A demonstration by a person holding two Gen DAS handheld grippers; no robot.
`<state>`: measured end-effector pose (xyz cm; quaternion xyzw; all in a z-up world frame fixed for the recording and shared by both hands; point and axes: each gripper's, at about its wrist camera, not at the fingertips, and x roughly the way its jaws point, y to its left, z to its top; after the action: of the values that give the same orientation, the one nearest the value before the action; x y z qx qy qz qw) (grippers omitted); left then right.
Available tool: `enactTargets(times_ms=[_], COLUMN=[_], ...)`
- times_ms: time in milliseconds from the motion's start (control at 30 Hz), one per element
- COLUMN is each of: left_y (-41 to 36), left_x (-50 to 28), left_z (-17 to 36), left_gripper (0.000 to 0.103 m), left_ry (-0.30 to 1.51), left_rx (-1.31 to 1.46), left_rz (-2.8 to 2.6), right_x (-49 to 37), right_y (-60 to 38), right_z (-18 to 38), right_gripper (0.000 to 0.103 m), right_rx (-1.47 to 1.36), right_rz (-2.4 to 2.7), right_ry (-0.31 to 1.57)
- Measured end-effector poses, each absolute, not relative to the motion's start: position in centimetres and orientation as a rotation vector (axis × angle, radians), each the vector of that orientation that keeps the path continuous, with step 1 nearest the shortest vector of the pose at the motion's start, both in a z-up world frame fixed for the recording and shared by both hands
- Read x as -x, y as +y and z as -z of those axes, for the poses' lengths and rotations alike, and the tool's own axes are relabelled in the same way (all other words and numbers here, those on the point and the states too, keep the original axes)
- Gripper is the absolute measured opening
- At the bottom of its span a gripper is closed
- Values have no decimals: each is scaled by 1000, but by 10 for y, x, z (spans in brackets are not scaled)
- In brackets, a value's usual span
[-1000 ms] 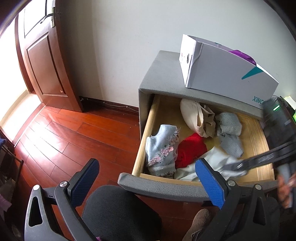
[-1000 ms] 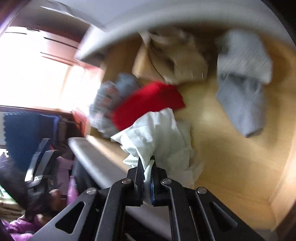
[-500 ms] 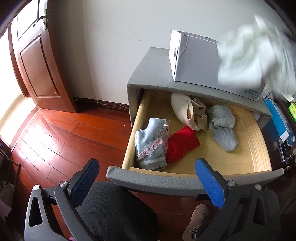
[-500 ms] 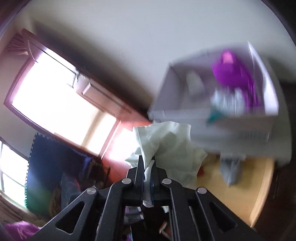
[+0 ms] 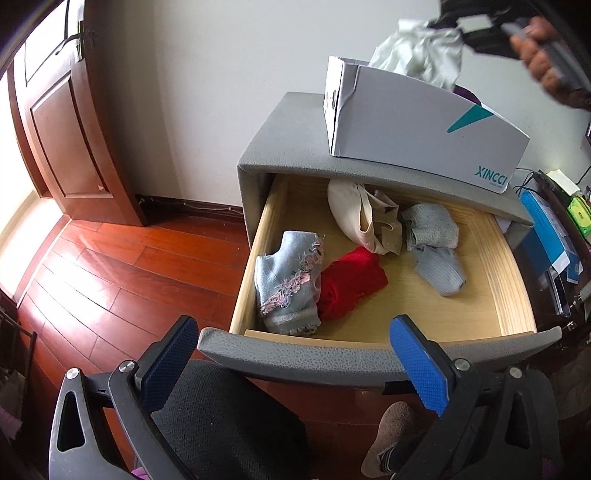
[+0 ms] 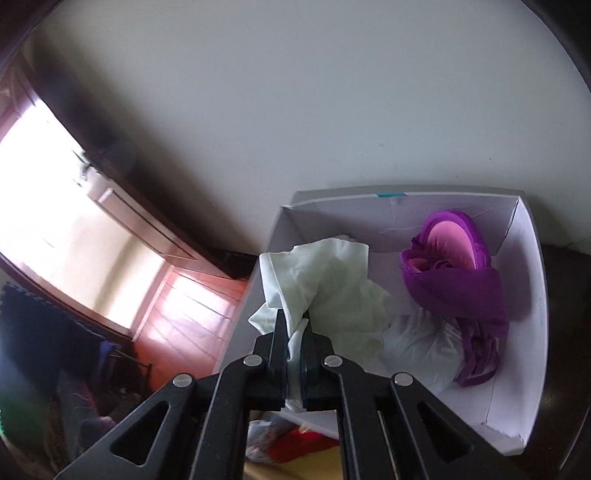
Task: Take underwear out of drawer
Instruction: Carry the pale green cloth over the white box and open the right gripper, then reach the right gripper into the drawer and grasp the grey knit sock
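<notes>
My right gripper (image 6: 294,325) is shut on a pale white underwear piece (image 6: 332,288), hanging over the near left corner of the white box (image 6: 532,325). From the left wrist view the same cloth (image 5: 421,51) dangles above the box (image 5: 417,122), held by the right gripper (image 5: 458,27) in a hand. The open wooden drawer (image 5: 487,266) below holds a light blue garment (image 5: 286,277), a red one (image 5: 351,282), a cream one (image 5: 362,218) and grey socks (image 5: 432,240). My left gripper (image 5: 299,362) stands open before the drawer front, holding nothing.
Inside the box lie a purple bra (image 6: 454,277) and a whitish cloth (image 6: 421,347). The box sits on the grey nightstand top (image 5: 291,140). A wooden door (image 5: 59,122) and red floorboards (image 5: 122,266) are on the left; cluttered shelves (image 5: 554,236) on the right.
My right gripper lifted the white underwear out of the drawer and up over the box. The left gripper stayed nearly still and open.
</notes>
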<state>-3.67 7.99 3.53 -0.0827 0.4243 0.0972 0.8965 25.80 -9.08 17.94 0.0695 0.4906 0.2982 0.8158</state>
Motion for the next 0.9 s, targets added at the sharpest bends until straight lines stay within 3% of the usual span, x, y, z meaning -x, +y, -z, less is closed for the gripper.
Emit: enactTargets(times_ms=[333, 400, 533, 600, 633, 733, 900], left_y=[81, 81, 82, 82, 82, 82, 78], left_x=[34, 34, 33, 33, 33, 33, 36], left_z=[-29, -29, -27, -26, -26, -24, -23], left_gripper=[103, 103, 103, 103, 103, 103, 103], left_ry=[904, 908, 917, 920, 919, 926, 927], left_rx=[193, 200, 208, 211, 209, 211, 216], left_rz=[-191, -188, -186, -187, -188, -186, -184], right_x=[-274, -263, -210, -162, -142, -88, -66], right_y=[-60, -74, -115, -137, -144, -153, -156], right_z=[-117, -130, -173, -187, -188, -169, -72], right_gripper=[10, 17, 19, 29, 39, 44, 44], right_rx=[127, 64, -13, 20, 55, 208, 457], right_rz=[-491, -517, -626, -729, -766, -857, -753], right_ry=[1036, 955, 715, 627, 614, 680, 922])
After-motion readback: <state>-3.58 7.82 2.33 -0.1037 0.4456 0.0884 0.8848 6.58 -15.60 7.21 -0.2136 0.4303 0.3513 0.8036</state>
